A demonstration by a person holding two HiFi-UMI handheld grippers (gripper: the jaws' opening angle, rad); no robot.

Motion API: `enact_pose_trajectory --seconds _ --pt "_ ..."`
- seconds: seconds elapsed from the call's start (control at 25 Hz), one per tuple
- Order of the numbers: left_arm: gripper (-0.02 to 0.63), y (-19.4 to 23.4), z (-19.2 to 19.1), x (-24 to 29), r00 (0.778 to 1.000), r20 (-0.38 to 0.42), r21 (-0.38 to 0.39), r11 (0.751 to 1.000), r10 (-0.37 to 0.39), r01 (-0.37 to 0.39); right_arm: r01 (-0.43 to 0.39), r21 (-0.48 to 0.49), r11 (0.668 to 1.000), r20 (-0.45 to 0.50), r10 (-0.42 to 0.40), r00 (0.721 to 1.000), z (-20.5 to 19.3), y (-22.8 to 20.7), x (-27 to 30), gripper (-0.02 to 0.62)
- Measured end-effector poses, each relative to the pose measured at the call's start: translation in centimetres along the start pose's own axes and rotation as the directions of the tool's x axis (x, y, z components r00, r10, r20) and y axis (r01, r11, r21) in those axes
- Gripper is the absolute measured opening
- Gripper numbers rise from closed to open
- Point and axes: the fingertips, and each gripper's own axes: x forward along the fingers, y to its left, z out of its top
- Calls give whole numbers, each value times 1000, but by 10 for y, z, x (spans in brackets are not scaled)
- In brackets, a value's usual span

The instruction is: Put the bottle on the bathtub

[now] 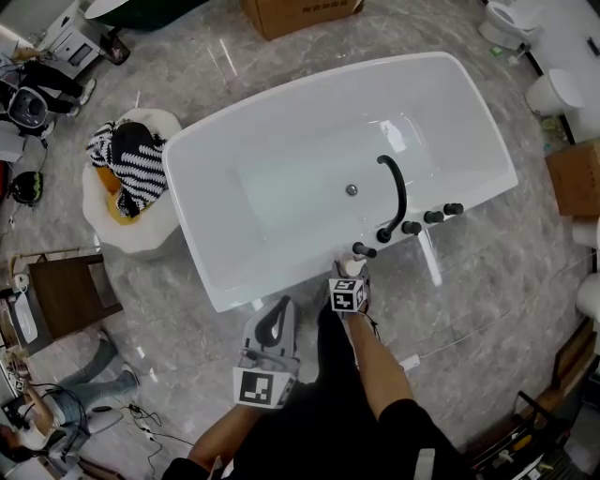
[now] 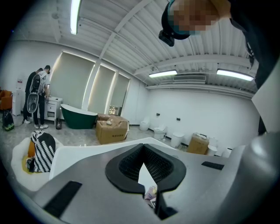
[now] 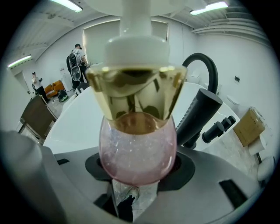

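The bottle (image 3: 138, 148) has a round pink body, a gold collar and a white pump top. My right gripper (image 3: 138, 175) is shut on its lower body and holds it upright. In the head view the right gripper (image 1: 352, 279) is at the near rim of the white bathtub (image 1: 281, 112), just in front of the black faucet (image 1: 394, 192) and its knobs (image 1: 431, 217); the bottle (image 1: 353, 267) barely shows beyond the jaws. My left gripper (image 1: 274, 323) hangs lower left, off the tub, shut with nothing in it. Its own view shows the left gripper (image 2: 146, 168) pointing at the tub rim (image 2: 87, 151).
A round white basin with a striped cloth (image 1: 131, 169) stands left of the tub. A cardboard box (image 1: 300, 11) lies beyond it, toilets (image 1: 553, 89) at the right, a brown chair (image 1: 70, 295) at the left. People stand far off (image 2: 37, 98).
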Motion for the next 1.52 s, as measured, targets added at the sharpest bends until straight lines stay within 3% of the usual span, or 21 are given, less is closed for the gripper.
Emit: enact_pose_trajectory --seconds 0.56,0.88,1.04,1.24,1.52 --pt "14 -9 22 -37 996 68 10 998 -54 54 32 -17 999 -50 -33 998 -19 8 -44 222" --pt "14 -8 28 -83 988 94 28 993 -120 117 9 51 999 -44 -7 999 -23 38 -109 135" --pt "14 -5 27 -111 984 89 74 986 -153 146 34 126 991 35 -38 999 -7 47 -159 46" --pt "14 -4 33 -146 978 105 76 982 -179 171 31 215 976 161 -66 985 21 59 -225 24" --pt "14 -10 41 -180 971 123 100 976 -206 194 -25 272 962 376 -82 923 75 84 -325 14"
